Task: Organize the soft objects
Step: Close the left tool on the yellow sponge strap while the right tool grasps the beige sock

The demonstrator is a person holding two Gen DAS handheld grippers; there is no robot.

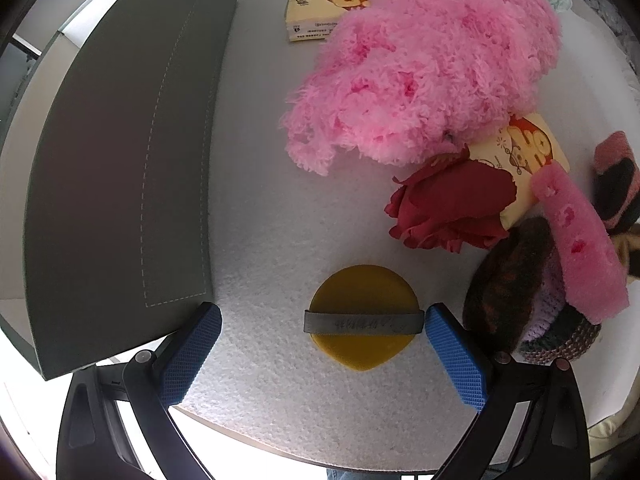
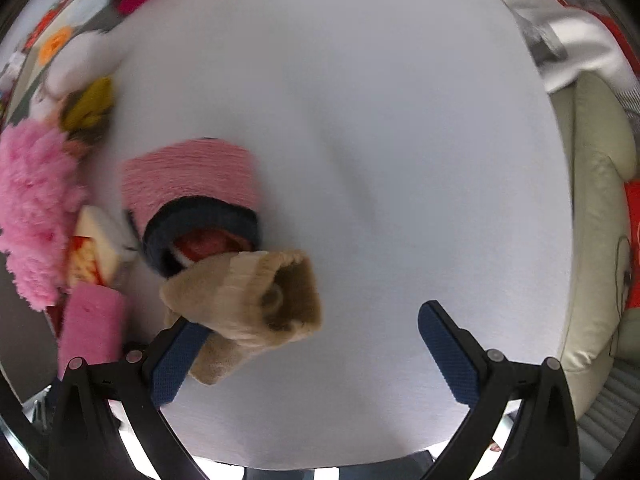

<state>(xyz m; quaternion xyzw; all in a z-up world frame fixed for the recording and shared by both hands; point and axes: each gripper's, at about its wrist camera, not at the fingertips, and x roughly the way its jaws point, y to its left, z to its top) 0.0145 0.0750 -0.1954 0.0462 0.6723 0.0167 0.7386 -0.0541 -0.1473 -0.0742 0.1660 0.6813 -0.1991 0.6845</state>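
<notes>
A yellow powder puff [image 1: 362, 286] with a grey strap lies on the white table between the open fingers of my left gripper [image 1: 324, 322], nearer the right finger. Beyond it are a red fabric rose [image 1: 452, 204], a fluffy pink plush [image 1: 432, 60], a pink foam piece [image 1: 576, 240] and a dark knitted hat [image 1: 516, 288]. In the right wrist view my right gripper [image 2: 316, 328] is open; a beige knitted sock [image 2: 248, 304] drapes over its left finger [image 2: 172, 364]. A pink knitted piece with a dark cuff [image 2: 196, 196] lies just behind the sock.
A dark green stitched box [image 1: 116, 168] stands along the table's left side. Yellow tissue packs [image 1: 316, 12] lie under and behind the pink plush. The right of the white table [image 2: 400, 140] ends at a cream sofa [image 2: 596, 208] with clothes on it.
</notes>
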